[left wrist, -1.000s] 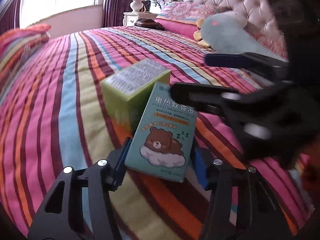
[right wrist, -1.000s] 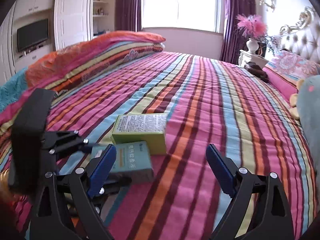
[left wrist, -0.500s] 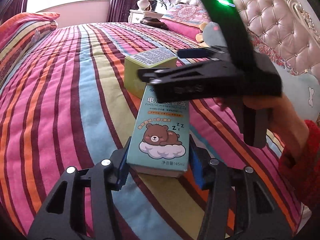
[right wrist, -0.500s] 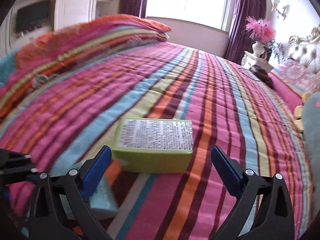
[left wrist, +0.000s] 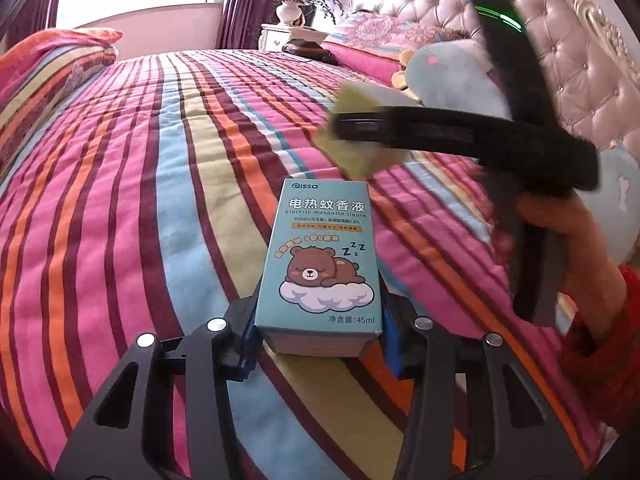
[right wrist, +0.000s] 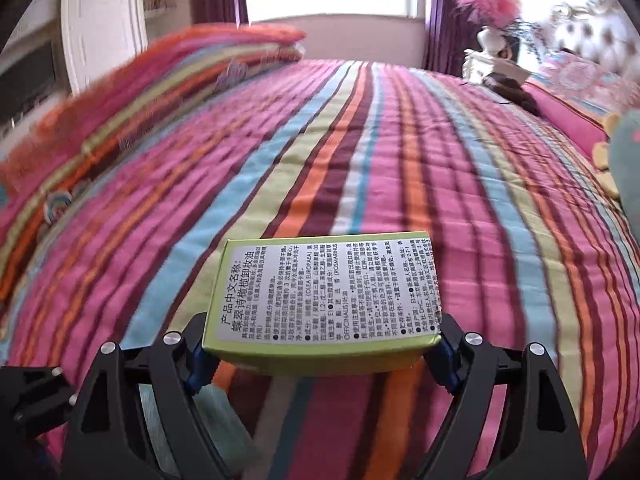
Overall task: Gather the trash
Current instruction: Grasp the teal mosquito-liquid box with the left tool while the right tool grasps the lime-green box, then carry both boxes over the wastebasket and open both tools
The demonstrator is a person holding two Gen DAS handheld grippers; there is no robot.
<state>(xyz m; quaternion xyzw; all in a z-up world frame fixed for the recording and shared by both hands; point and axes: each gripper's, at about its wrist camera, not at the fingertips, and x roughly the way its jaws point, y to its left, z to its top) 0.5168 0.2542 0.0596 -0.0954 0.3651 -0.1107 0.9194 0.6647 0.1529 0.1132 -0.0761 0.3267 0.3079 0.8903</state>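
Your left gripper [left wrist: 318,346] has just been closing and it's clamped on the teal bear box [left wrist: 320,258], near end pinched between the blue pads. Your right gripper [right wrist: 320,354] just closed too, squeezing the green box [right wrist: 320,300], held up off the striped bedspread [right wrist: 400,160].

Black left gripper [left wrist: 318,338] with blue pads and silver screws, matching black right gripper [right wrist: 320,354], green light on its body, hand [left wrist: 576,248], red knitted sleeve [left wrist: 600,344]
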